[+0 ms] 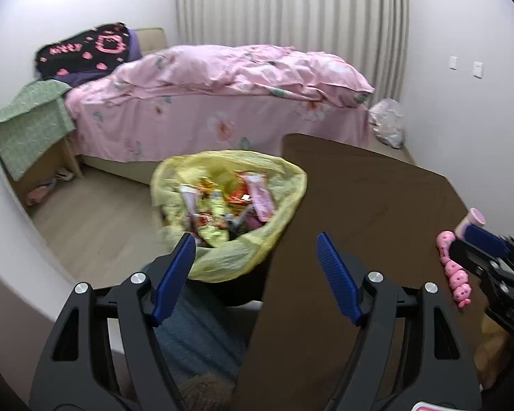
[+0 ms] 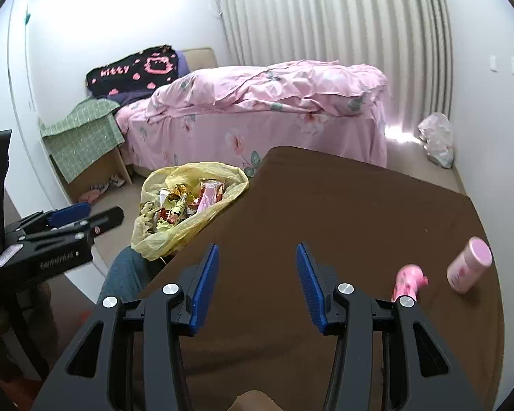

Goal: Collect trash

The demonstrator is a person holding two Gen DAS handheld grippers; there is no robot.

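A yellow trash bag (image 1: 284, 185) full of wrappers hangs open beside the brown table (image 1: 377, 212); it also shows in the right wrist view (image 2: 168, 239). My left gripper (image 1: 257, 243) is open and empty, just in front of the bag's near rim. My right gripper (image 2: 257, 257) is open and empty above the brown table (image 2: 342, 205). A pink toy (image 2: 407, 279) and a pink-capped bottle (image 2: 469, 267) lie on the table to its right. The toy also shows in the left wrist view (image 1: 454, 269).
A bed with a pink floral duvet (image 1: 222, 102) stands behind. A low cabinet under a green cloth (image 1: 31, 123) is at the left. A white plastic bag (image 2: 435, 137) lies on the floor by the far wall. A denim-clad leg (image 1: 202, 335) is below the left gripper.
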